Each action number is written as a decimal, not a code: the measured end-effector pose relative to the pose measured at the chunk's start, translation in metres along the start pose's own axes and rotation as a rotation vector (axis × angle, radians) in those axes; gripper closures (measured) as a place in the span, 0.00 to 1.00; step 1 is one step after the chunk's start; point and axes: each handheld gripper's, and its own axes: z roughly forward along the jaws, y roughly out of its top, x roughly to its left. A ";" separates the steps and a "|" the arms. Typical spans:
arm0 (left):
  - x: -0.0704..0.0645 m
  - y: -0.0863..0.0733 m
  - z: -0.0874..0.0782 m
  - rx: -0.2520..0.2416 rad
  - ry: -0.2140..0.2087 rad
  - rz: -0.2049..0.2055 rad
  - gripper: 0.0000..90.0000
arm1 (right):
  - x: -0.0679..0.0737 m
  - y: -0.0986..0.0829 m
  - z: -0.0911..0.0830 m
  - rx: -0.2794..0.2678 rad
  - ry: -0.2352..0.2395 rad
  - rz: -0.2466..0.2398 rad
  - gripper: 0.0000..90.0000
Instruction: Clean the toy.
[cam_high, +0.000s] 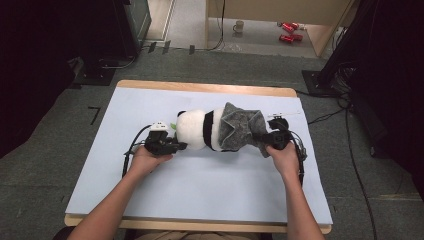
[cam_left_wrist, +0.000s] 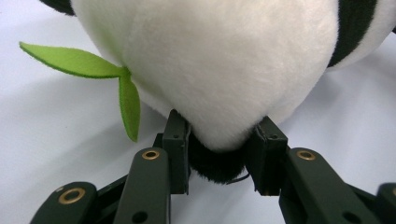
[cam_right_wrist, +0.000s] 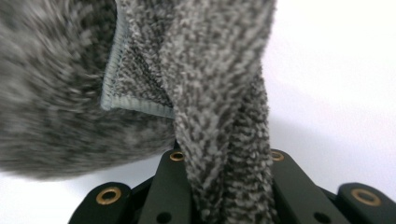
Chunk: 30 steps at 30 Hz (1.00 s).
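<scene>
A black and white panda plush (cam_high: 197, 129) lies on its side in the middle of the pale blue table mat (cam_high: 200, 185). A grey towel (cam_high: 239, 127) is draped over its right half. My left gripper (cam_high: 181, 146) is at the panda's left end, shut on a black part of the plush (cam_left_wrist: 215, 164) below its white head (cam_left_wrist: 210, 60); a green felt leaf (cam_left_wrist: 93, 70) sticks out beside it. My right gripper (cam_high: 265, 141) is at the towel's right edge, shut on a fold of the grey towel (cam_right_wrist: 224, 154) that runs down between its jaws.
The mat covers a wooden table (cam_high: 200, 88) that stands on grey carpet. Beyond the table, a mug (cam_high: 239, 26) and red cans (cam_high: 290, 31) lie on the floor. Black stands and cables (cam_high: 350, 130) flank the right side.
</scene>
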 end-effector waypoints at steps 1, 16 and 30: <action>0.000 0.000 0.000 0.002 0.000 -0.002 0.72 | 0.000 0.002 -0.007 -0.026 0.036 0.001 0.91; 0.000 -0.002 0.002 0.007 0.001 -0.004 0.71 | 0.051 0.019 -0.020 -0.122 0.152 -0.090 0.84; -0.003 -0.003 0.003 0.000 0.002 -0.006 0.71 | 0.065 0.020 0.001 -0.245 0.067 -0.159 0.91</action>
